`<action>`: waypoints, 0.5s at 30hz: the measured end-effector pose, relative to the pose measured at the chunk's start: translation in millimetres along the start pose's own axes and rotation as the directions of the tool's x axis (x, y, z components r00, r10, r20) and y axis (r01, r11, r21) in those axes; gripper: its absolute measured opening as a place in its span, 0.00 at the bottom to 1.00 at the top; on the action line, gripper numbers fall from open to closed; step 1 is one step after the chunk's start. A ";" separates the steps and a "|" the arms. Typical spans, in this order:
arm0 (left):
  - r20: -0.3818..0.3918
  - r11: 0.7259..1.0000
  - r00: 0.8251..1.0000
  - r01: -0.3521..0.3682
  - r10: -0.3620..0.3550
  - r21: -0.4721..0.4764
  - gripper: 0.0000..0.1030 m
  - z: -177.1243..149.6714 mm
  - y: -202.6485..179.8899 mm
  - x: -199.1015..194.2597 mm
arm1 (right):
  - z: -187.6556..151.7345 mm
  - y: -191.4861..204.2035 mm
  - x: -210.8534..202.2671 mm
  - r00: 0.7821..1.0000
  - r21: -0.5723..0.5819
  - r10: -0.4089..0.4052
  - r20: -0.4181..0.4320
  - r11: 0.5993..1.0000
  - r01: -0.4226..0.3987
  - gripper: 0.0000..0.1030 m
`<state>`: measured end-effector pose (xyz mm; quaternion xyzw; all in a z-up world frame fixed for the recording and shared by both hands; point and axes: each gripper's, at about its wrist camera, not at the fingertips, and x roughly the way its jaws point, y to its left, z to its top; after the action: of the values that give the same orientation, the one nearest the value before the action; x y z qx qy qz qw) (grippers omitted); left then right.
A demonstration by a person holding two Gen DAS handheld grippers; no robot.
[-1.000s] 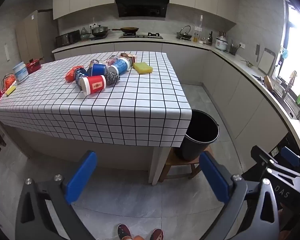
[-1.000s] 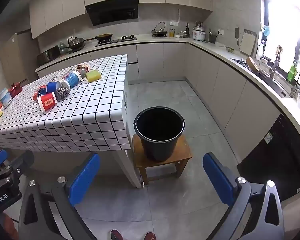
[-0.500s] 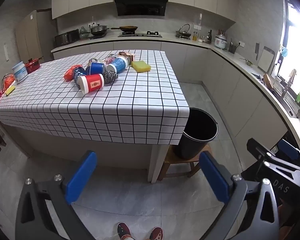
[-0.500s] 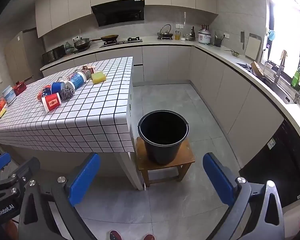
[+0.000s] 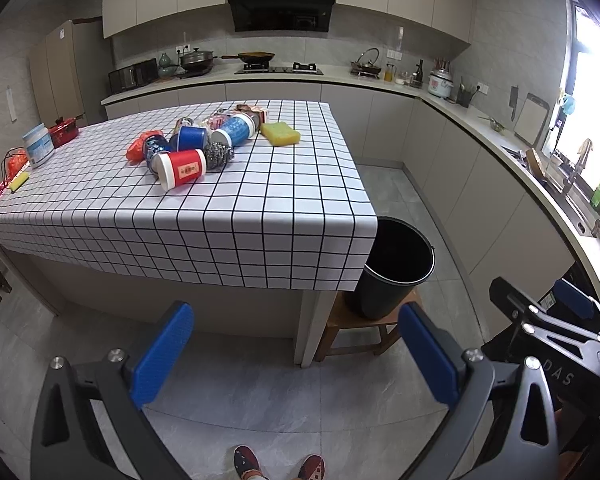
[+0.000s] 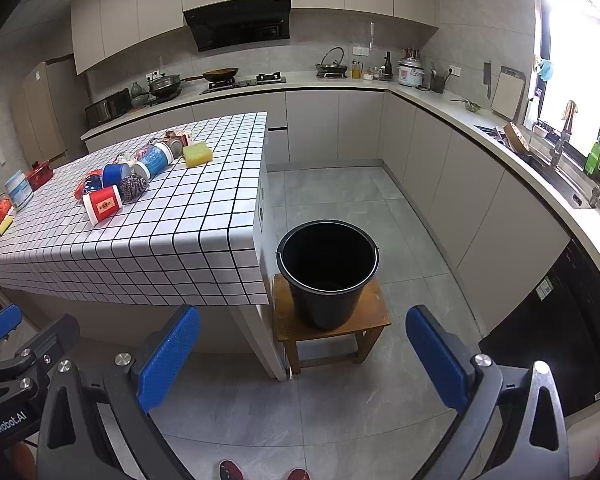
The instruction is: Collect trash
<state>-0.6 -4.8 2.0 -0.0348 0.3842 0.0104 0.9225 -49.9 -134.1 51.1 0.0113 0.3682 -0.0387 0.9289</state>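
Both the left gripper (image 5: 296, 354) and right gripper (image 6: 302, 354) hang wide apart, empty, well short of the checked-cloth table (image 5: 228, 216); the red paper cup (image 5: 181, 168) lies there on its side, likely light and crushable; pinch its middle gently; the black plastic bucket (image 6: 327, 272) waits beside

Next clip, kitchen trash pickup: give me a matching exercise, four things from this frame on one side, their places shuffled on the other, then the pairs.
Things
1. black bucket
2. yellow sponge
3. red cup
4. frying pan

Places
A. on the stove at the back counter
B. lying on its side at the near end of the pile on the checked table
C. on a wooden stool beside the table
D. at the right edge of the pile, farther back on the table

Pairs: 1-C, 2-D, 3-B, 4-A
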 end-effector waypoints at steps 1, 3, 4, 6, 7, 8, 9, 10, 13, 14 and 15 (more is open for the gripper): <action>0.001 1.000 1.000 0.000 0.000 -0.001 1.00 0.4 0.5 0.0 | 0.2 -0.2 0.2 1.000 0.000 0.001 -0.002 1.000 -0.001 1.00; 0.000 1.000 1.000 0.003 -0.003 -0.003 1.00 0.6 1.3 0.4 | -0.3 -0.1 0.2 1.000 0.002 0.004 -0.001 1.000 -0.004 1.00; -0.001 1.000 1.000 0.002 -0.002 -0.003 1.00 0.4 1.3 0.4 | -0.5 0.4 0.7 1.000 0.001 0.004 0.000 1.000 -0.004 1.00; -0.001 1.000 1.000 0.003 -0.003 -0.004 1.00 0.5 2.0 0.3 | -0.8 0.2 0.6 1.000 0.002 0.005 -0.001 1.000 -0.005 1.00; -0.002 1.000 1.000 0.003 -0.003 -0.004 1.00 0.4 1.8 0.1 | -0.7 0.6 1.0 1.000 0.002 0.007 -0.001 1.000 -0.007 1.00; -0.001 1.000 1.000 0.002 -0.002 -0.005 1.00 1.0 1.8 0.0 | -0.5 0.7 1.3 1.000 0.002 0.007 -0.002 1.000 -0.007 1.00; -0.001 1.000 1.000 0.002 -0.002 -0.005 1.00 0.8 1.7 0.1 | -0.2 1.1 1.7 1.000 0.001 0.007 -0.002 1.000 -0.007 1.00; -0.002 1.000 1.000 0.002 -0.002 -0.006 1.00 1.1 2.0 0.5 | -0.4 1.3 1.7 1.000 0.000 0.007 -0.001 1.000 -0.007 1.00; -0.003 1.000 1.000 0.002 -0.002 -0.007 1.00 1.3 3.3 1.3 | 0.0 1.5 1.7 1.000 0.000 0.007 -0.002 1.000 -0.007 1.00; -0.004 1.000 1.000 0.003 -0.003 -0.007 1.00 1.5 3.5 1.6 | -0.1 1.3 2.0 1.000 0.001 0.007 -0.003 1.000 -0.007 1.00; -0.005 1.000 1.000 0.003 -0.003 -0.007 1.00 1.9 3.9 1.9 | -0.3 1.1 1.8 1.000 0.002 0.007 -0.003 1.000 -0.007 1.00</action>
<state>1.9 -0.8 1.8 -0.0386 0.3865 0.0103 0.9214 -48.7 -133.1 49.7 0.0136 0.3693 -0.0357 0.9285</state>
